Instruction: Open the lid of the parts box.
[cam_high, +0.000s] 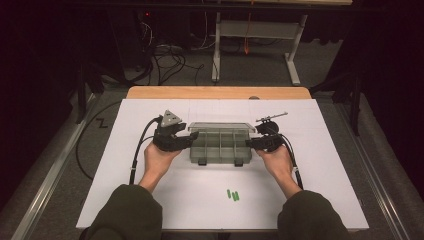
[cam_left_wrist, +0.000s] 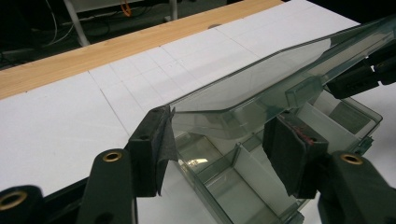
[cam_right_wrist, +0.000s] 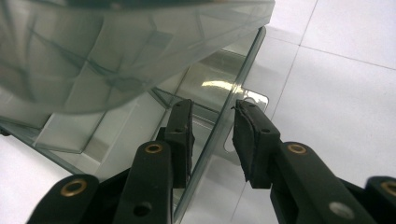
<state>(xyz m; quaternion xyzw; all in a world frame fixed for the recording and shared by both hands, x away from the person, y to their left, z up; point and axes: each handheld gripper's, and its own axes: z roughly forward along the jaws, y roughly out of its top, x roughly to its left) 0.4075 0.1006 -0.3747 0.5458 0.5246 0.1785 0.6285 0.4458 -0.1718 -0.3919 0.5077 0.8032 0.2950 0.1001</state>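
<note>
A smoky clear plastic compartment box (cam_high: 220, 147) lies in the middle of the white table, its lid (cam_high: 218, 126) raised at the back. My left gripper (cam_high: 192, 137) is at the box's left end. In the left gripper view its jaws (cam_left_wrist: 222, 149) stand apart around that end; the left pad (cam_left_wrist: 154, 149) touches the lid's corner (cam_left_wrist: 243, 88), and the right pad hangs over a compartment (cam_left_wrist: 224, 186). My right gripper (cam_high: 250, 144) is at the right end. Its jaws (cam_right_wrist: 215, 135) straddle a thin clear edge (cam_right_wrist: 243, 79) of the box, with a gap at the right pad.
Three small green pieces (cam_high: 233, 195) lie on the white table top (cam_high: 150, 190) near the front, between the person's forearms. A thin metal rod-like thing (cam_high: 272, 117) sits just behind the right gripper. A wooden strip (cam_high: 215, 92) borders the far edge.
</note>
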